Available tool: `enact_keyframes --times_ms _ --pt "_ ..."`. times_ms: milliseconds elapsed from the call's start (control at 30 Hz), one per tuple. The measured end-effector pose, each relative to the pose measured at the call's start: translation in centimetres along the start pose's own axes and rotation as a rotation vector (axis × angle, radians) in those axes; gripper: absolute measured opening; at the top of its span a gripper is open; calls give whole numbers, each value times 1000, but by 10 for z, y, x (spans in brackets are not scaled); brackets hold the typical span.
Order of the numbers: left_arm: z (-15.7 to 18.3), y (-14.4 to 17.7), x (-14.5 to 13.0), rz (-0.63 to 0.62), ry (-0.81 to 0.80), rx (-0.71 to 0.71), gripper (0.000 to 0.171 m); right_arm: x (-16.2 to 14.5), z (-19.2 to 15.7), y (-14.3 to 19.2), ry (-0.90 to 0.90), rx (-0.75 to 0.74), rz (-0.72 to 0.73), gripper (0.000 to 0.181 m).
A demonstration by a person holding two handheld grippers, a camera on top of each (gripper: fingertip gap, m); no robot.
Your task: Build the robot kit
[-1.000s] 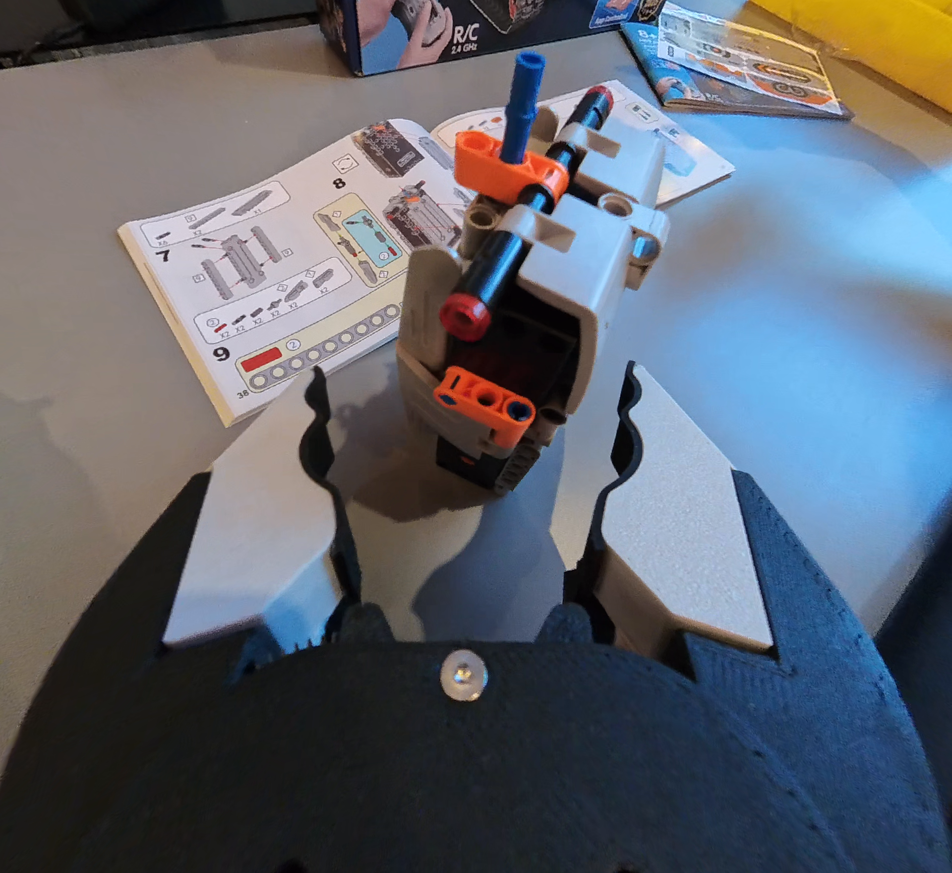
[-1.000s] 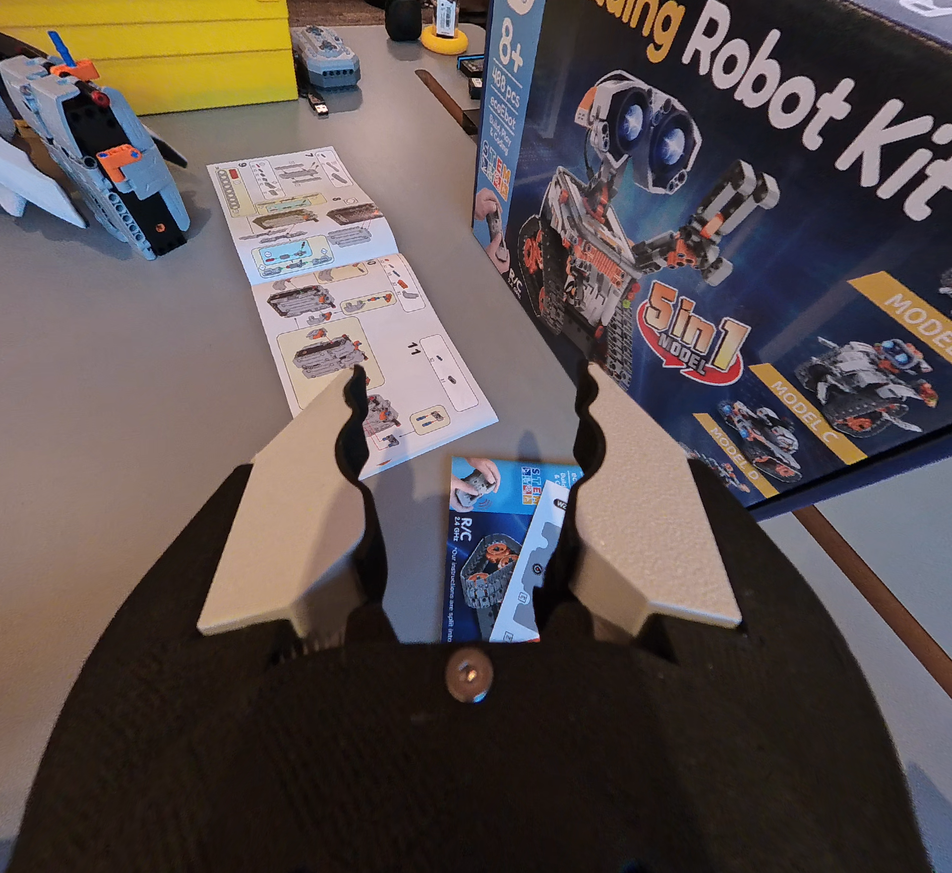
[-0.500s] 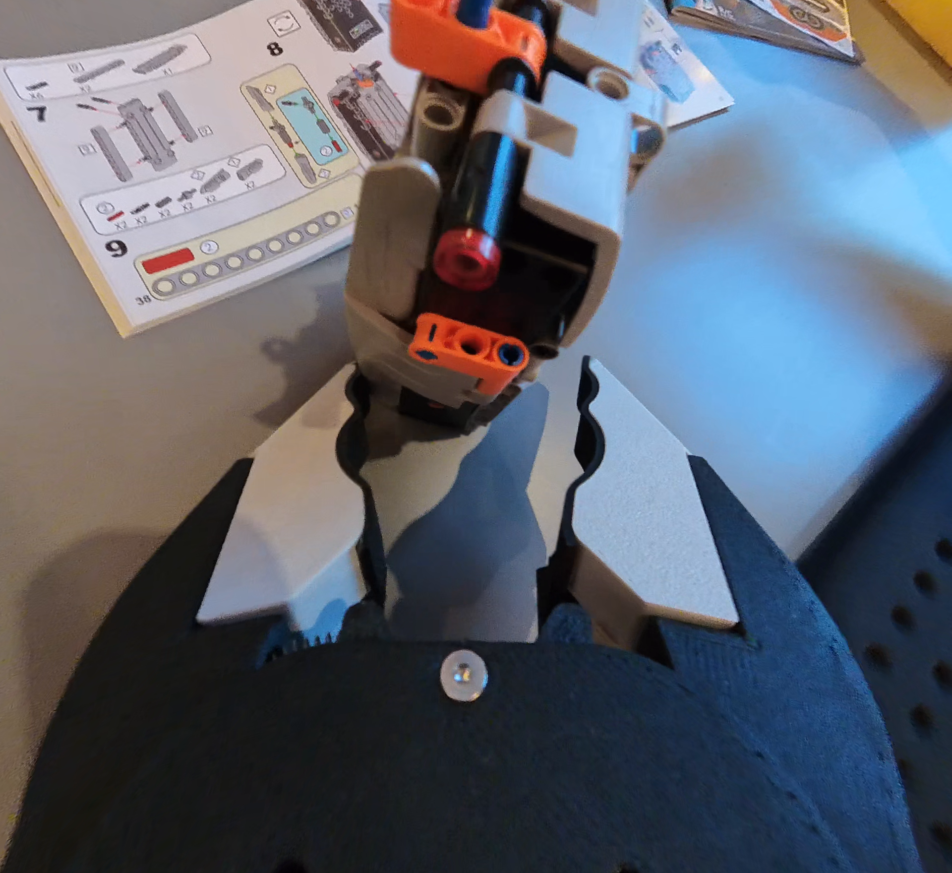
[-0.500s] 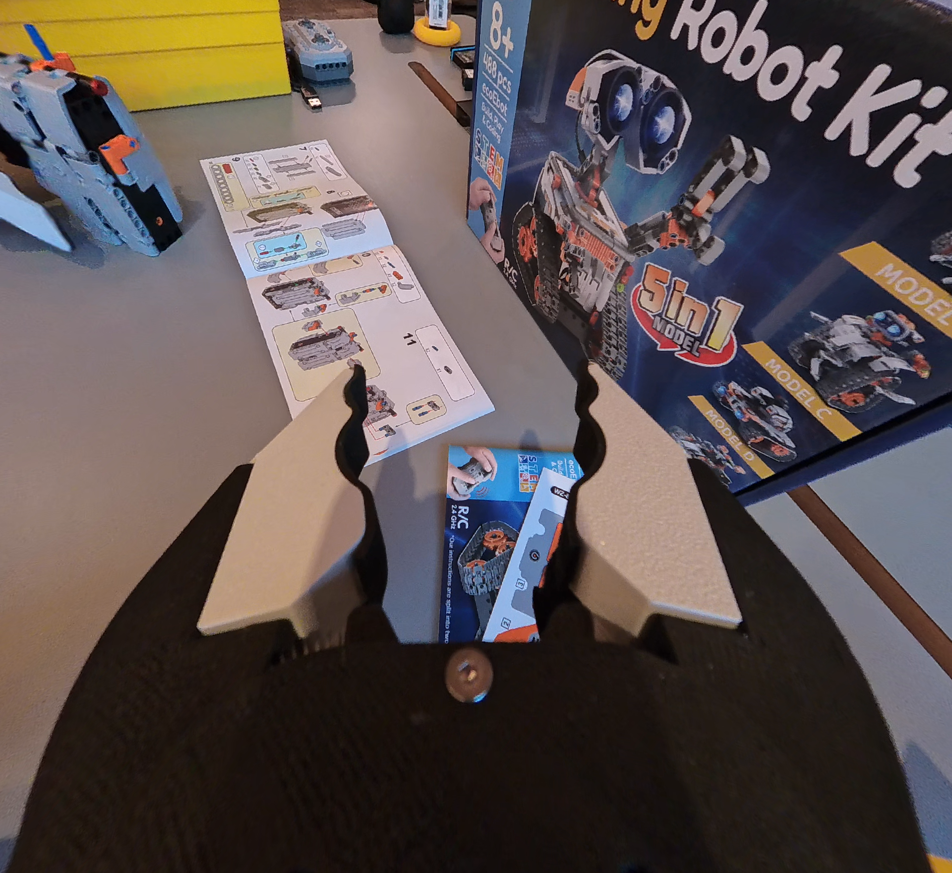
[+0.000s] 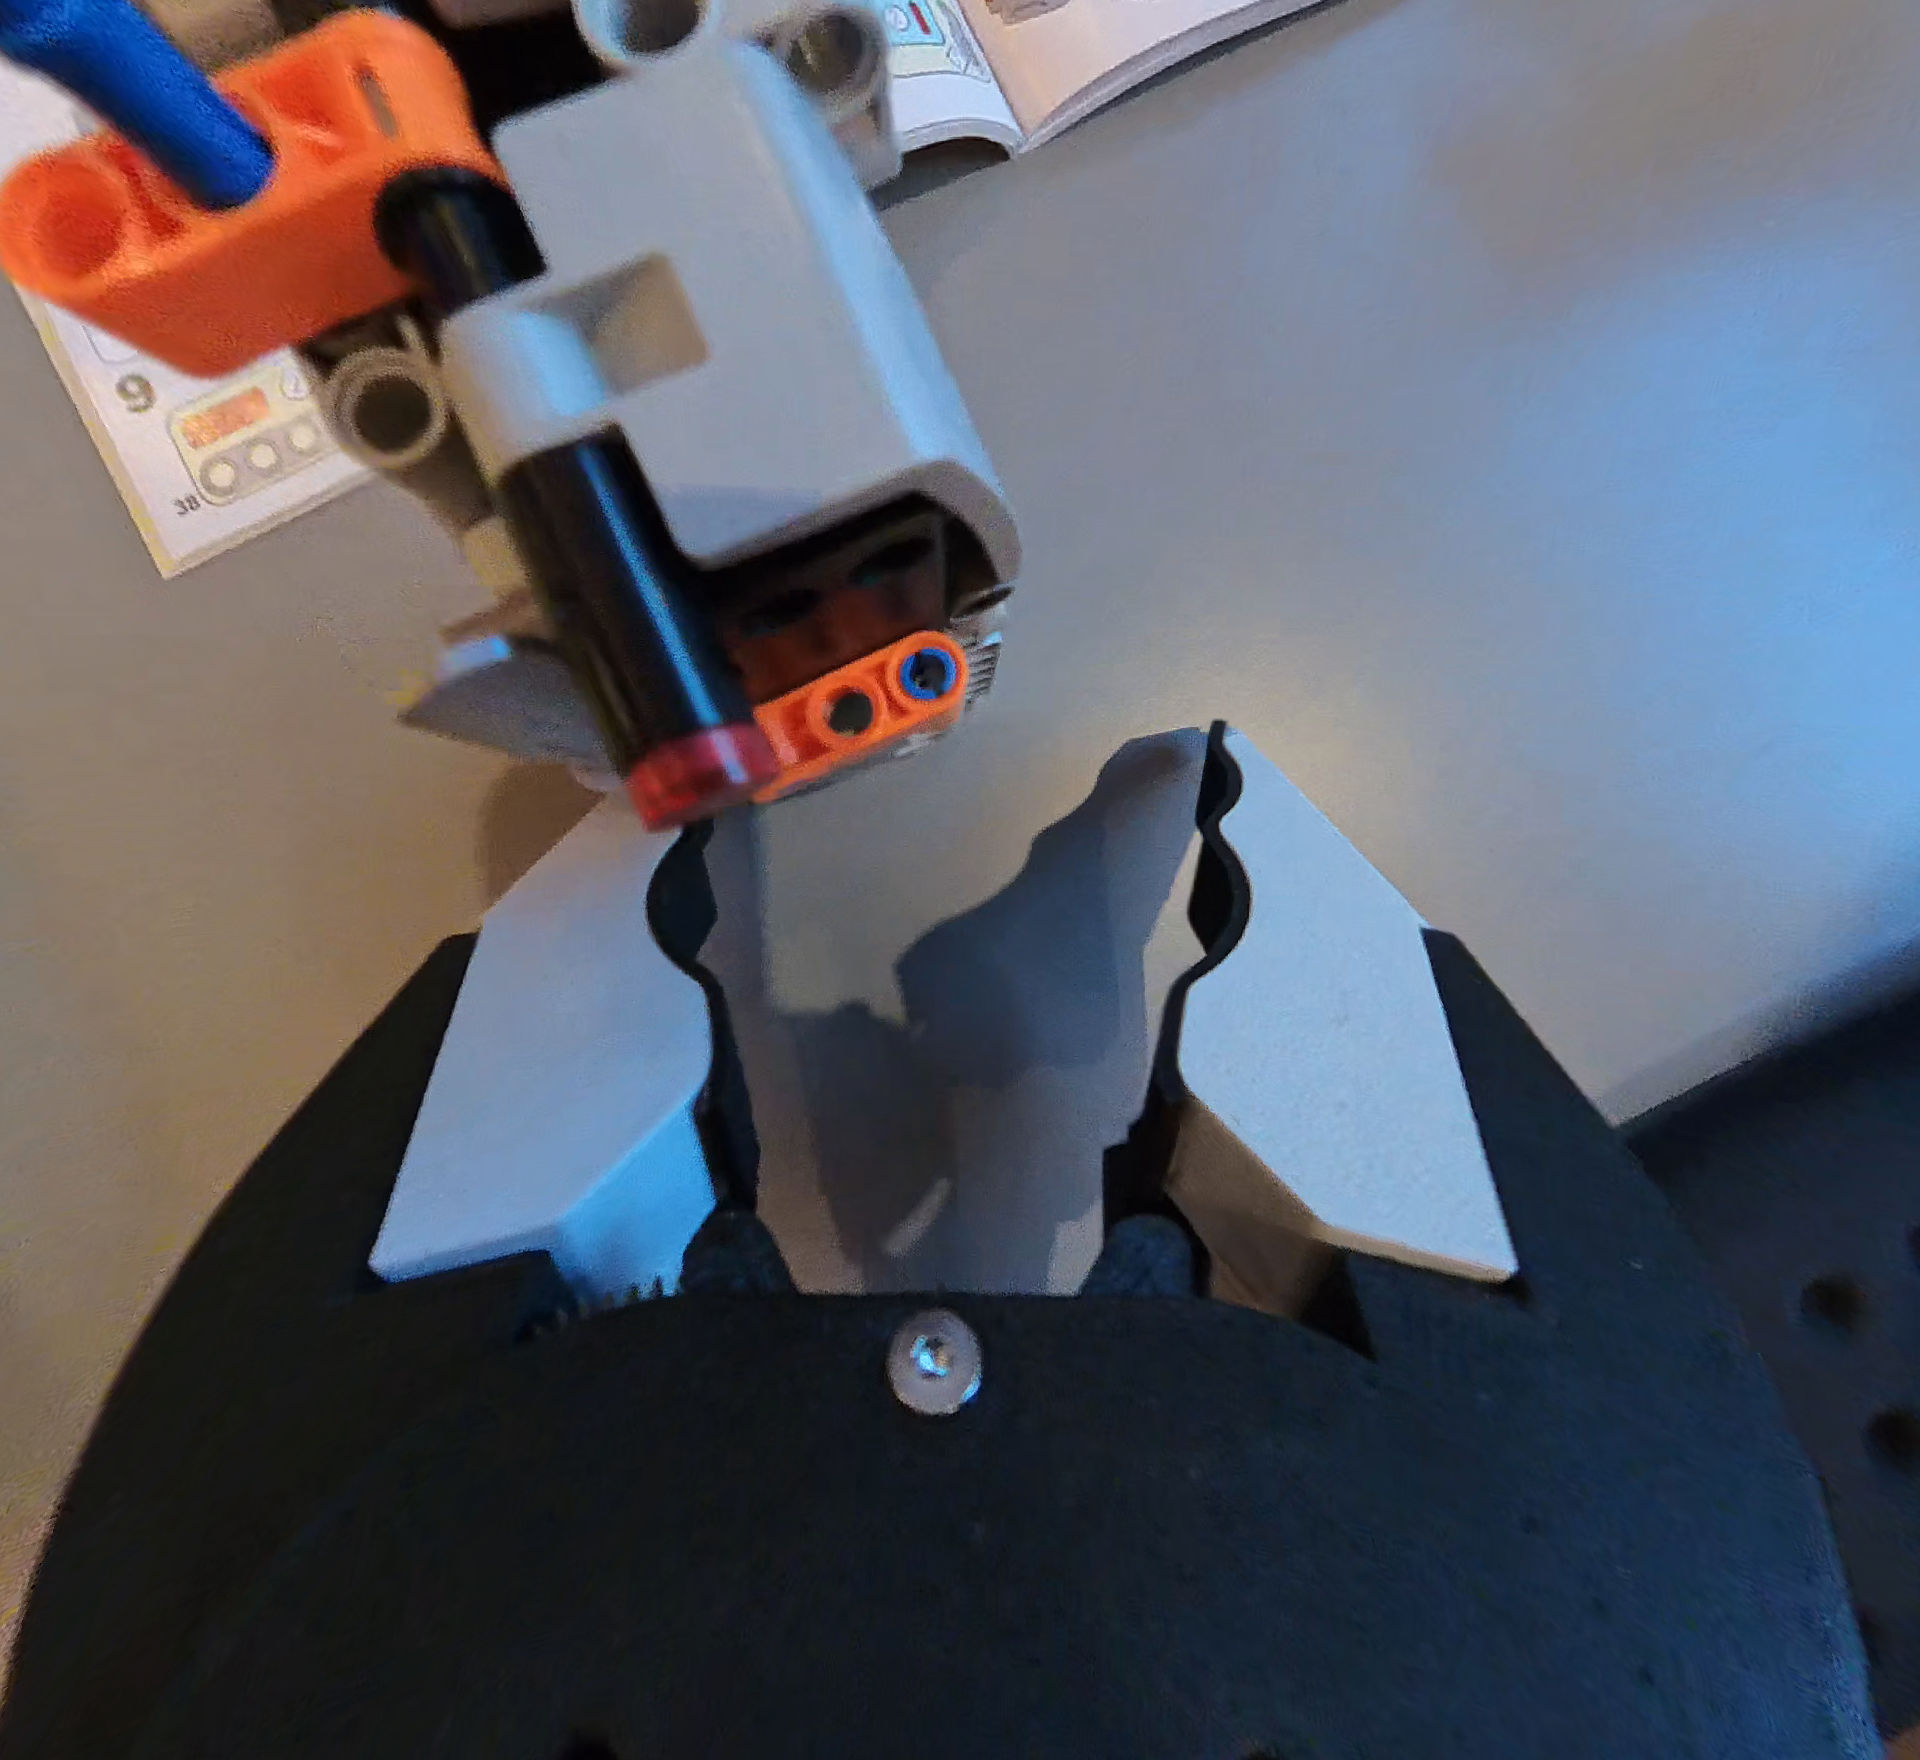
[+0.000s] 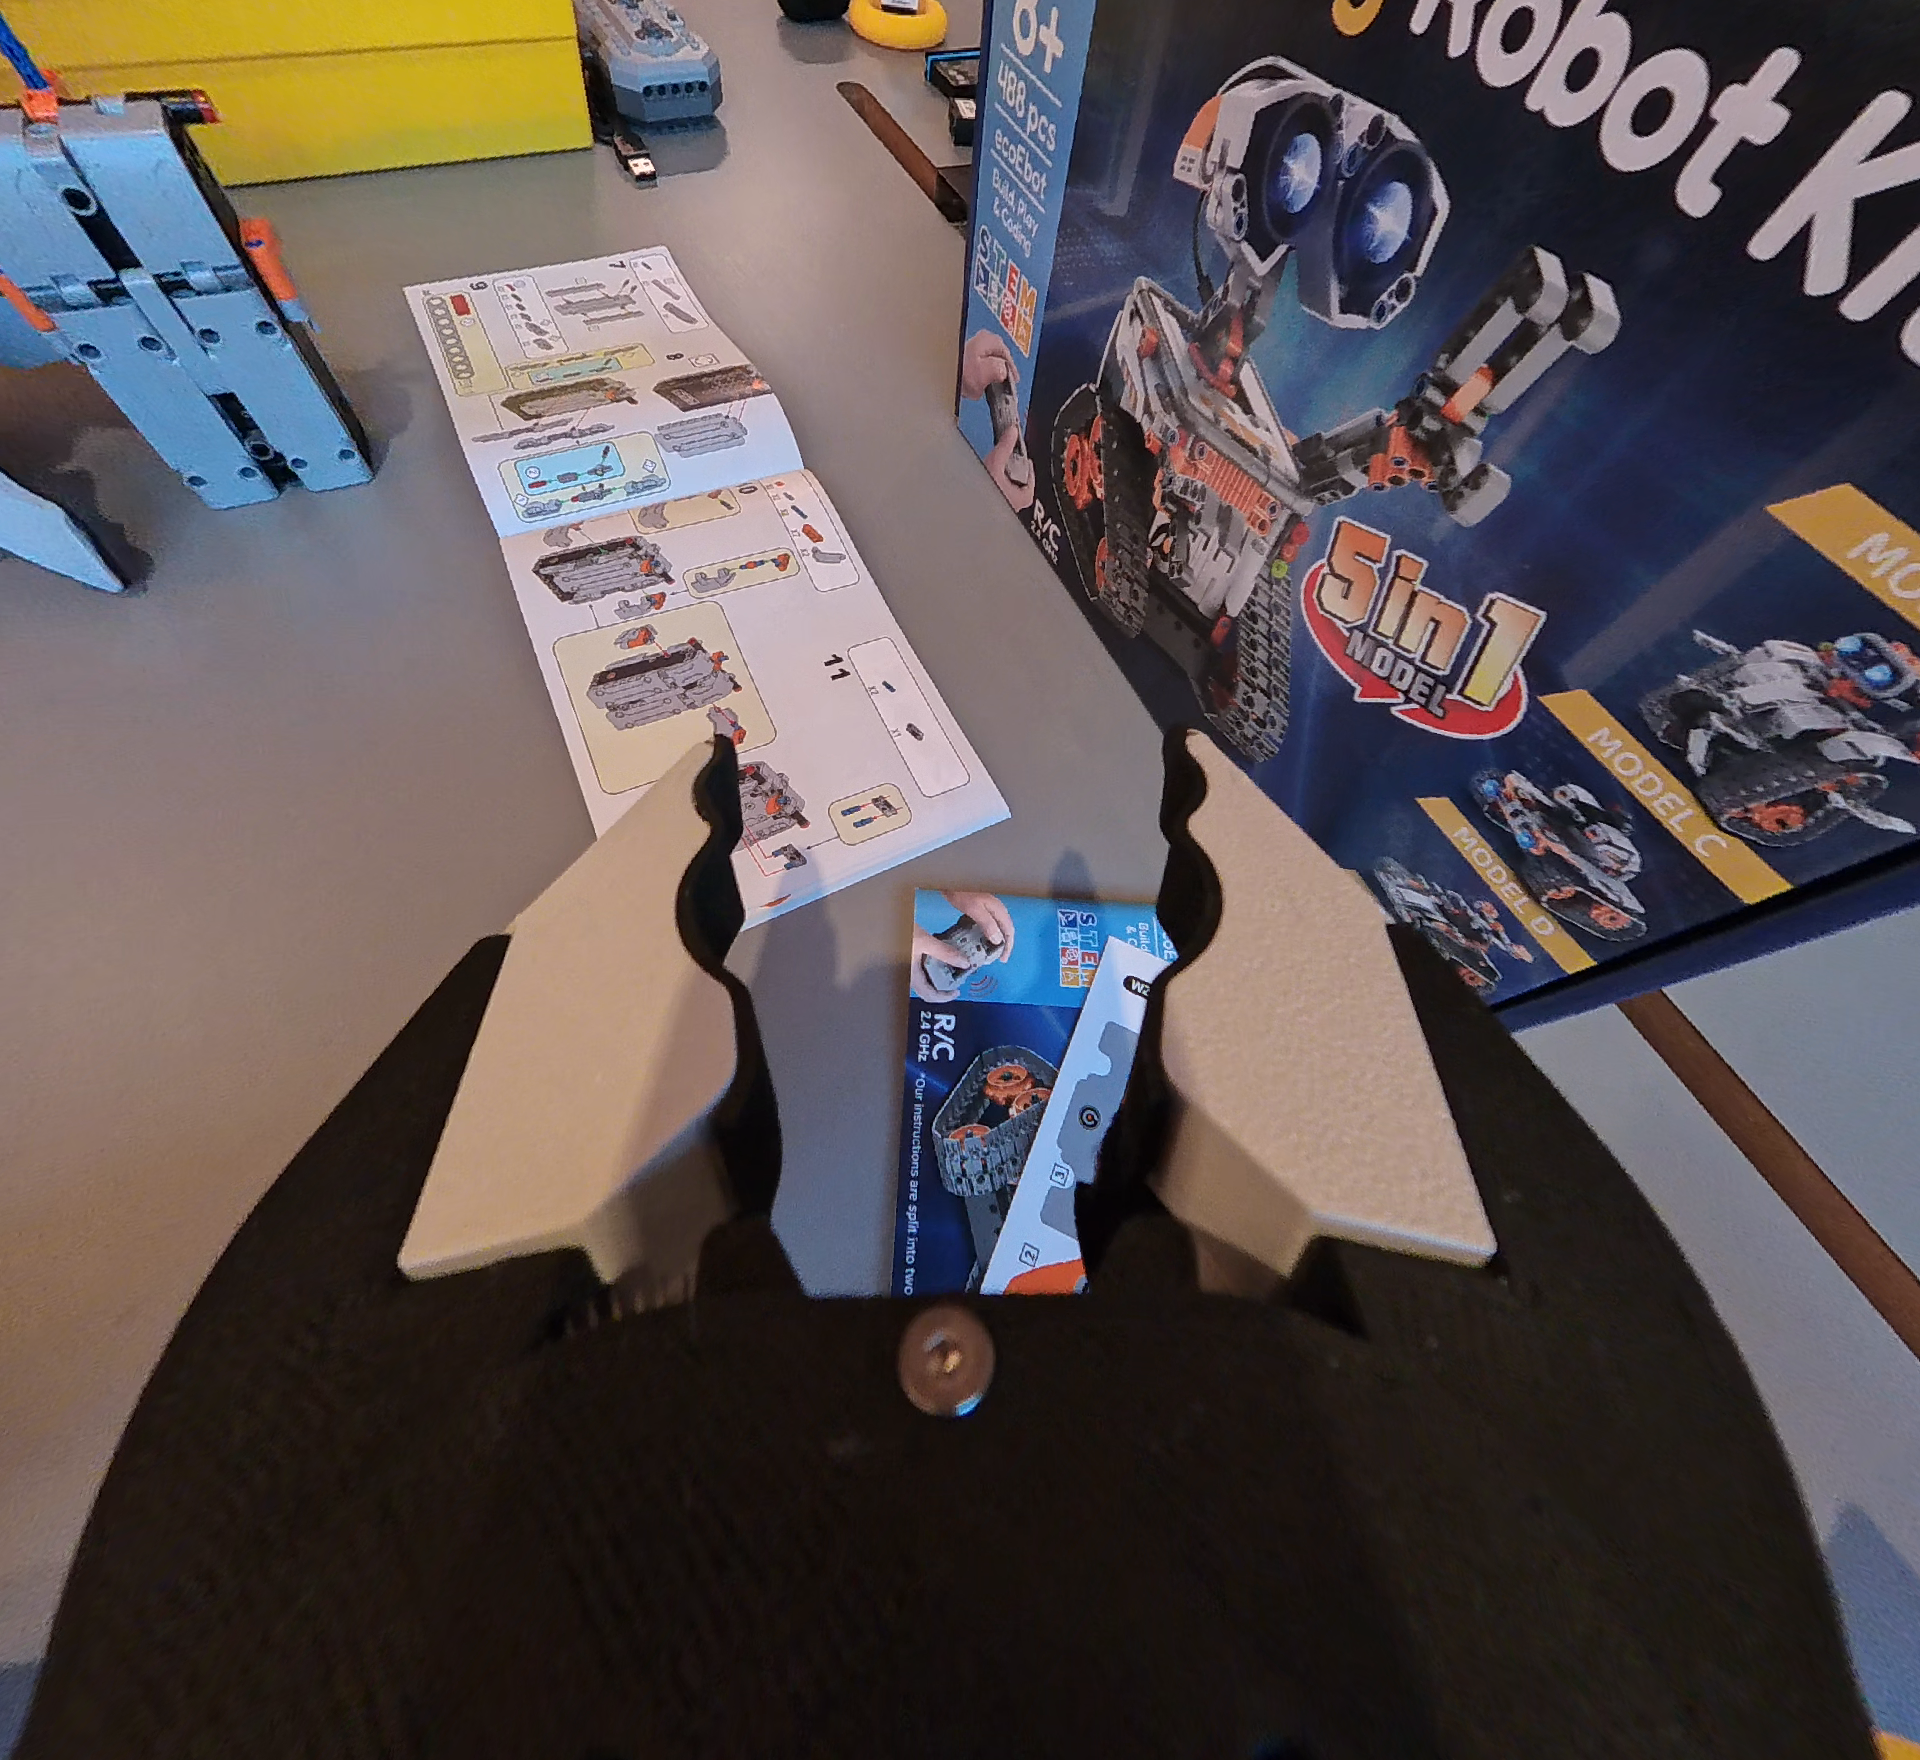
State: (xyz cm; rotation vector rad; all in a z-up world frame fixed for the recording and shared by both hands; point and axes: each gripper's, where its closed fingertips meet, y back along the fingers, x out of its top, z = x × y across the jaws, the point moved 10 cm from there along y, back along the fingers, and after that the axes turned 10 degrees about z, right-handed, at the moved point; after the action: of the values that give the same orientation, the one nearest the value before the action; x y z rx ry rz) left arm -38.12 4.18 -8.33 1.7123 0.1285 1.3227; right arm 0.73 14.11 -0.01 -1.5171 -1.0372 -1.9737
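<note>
The left gripper (image 5: pixel 951 780) is spread wide with nothing between its fingers, low over the grey table (image 5: pixel 1455 463). Just ahead, off its left fingertip, stands the brick model (image 5: pixel 717 339), its long axis leaning up and away to the left. The right gripper (image 6: pixel 940 749), also spread and empty, hangs above a booklet (image 6: pixel 987 1087), the manual (image 6: pixel 686 557) ahead and the box (image 6: pixel 1455 360) to its right.

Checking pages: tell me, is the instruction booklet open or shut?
Open: the instruction booklet lies spread flat on the table, printed pages up.
</note>
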Motion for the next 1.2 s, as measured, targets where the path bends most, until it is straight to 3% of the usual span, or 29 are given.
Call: enact_keyframes --times_ms 400,467,1067,1200 --pt "22 1 3 -48 106 57 94 -3 -1 -5 -3 14 -15 81" --pt "21 3 4 -49 153 77 84 -3 -1 -5 -4 15 -18 81" --pt "39 3 9 -45 216 11 90 -11 -2 -13 -11 36 -67 82" --pt "46 0 13 -44 223 -53 83 -13 -3 -15 -15 43 -76 81"
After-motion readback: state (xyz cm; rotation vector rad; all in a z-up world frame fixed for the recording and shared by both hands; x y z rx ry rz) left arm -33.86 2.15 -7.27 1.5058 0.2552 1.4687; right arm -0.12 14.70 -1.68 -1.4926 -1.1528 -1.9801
